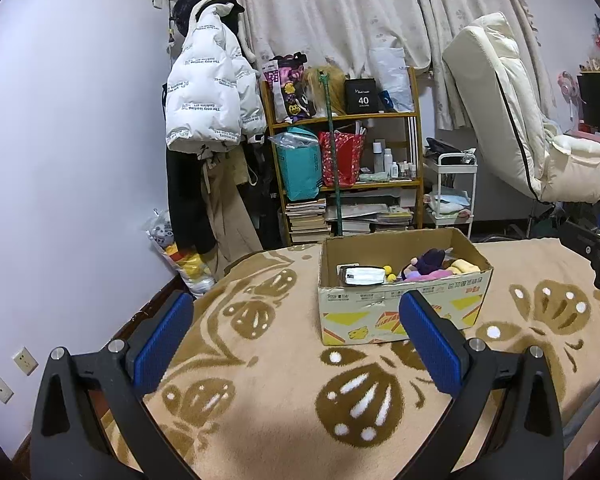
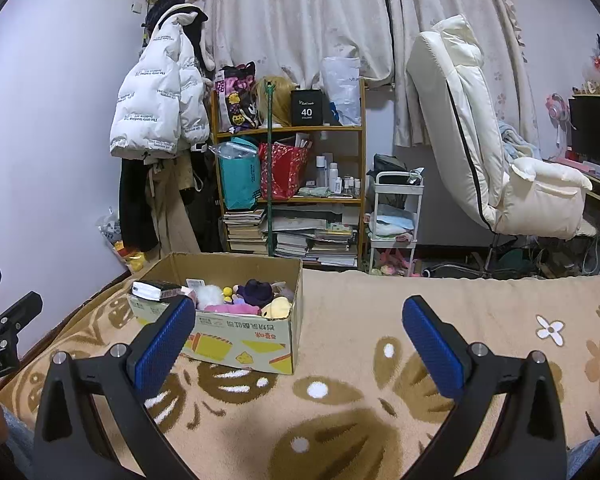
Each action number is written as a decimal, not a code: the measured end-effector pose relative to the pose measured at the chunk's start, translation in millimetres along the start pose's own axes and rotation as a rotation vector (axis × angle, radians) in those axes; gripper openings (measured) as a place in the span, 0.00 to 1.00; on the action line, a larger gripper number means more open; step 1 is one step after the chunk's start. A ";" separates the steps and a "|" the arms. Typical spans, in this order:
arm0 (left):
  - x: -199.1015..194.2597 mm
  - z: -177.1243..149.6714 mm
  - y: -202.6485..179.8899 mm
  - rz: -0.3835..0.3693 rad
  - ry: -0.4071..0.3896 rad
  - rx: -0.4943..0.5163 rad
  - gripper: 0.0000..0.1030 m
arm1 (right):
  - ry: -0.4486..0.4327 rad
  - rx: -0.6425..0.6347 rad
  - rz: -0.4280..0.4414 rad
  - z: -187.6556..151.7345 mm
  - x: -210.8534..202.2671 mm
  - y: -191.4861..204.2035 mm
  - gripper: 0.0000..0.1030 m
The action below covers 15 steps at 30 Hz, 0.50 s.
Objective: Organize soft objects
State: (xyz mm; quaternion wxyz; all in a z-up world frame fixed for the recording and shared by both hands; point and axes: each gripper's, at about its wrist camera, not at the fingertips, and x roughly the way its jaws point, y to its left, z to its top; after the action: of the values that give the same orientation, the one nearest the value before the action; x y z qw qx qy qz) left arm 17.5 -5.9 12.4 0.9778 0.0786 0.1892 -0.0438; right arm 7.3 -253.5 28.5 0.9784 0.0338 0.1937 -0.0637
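An open cardboard box [image 1: 404,314] stands on a beige blanket with brown leaf patterns [image 1: 260,420]. It holds soft toys: a purple plush [image 1: 430,262], a pink one, a yellow one, and a pack of tissues [image 1: 360,275]. In the right wrist view the box [image 2: 244,344] sits left of centre with the purple plush [image 2: 256,292], a yellow plush [image 2: 278,308] and a white fluffy toy [image 2: 210,294] inside. My left gripper [image 1: 296,312] is open and empty, short of the box. My right gripper [image 2: 298,314] is open and empty, to the right of the box.
Beyond the bed stand a wooden shelf [image 1: 340,120] with bags and books, hanging coats [image 1: 204,92], a white cart [image 2: 396,216] and a cream recliner chair [image 2: 500,152]. The other gripper shows at the right edge [image 1: 596,248] and the left edge [image 2: 4,328].
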 end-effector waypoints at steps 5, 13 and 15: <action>0.1 -0.5 -1.7 0.005 0.005 0.013 0.99 | 0.002 0.000 0.000 0.1 0.0 1.1 1.00; -1.7 -1.5 -4.4 0.012 0.004 0.040 0.99 | 0.010 -0.015 0.008 -7.3 3.3 -3.5 1.00; -1.8 -1.5 -4.6 0.013 0.004 0.039 0.99 | 0.009 -0.014 0.008 -7.2 2.6 -2.0 1.00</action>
State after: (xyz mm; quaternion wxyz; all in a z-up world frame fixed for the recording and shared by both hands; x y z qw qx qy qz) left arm 14.8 -10.1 11.0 0.9760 0.0989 0.1896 -0.0410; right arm 6.7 -255.2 20.8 0.9780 0.0278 0.1985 -0.0583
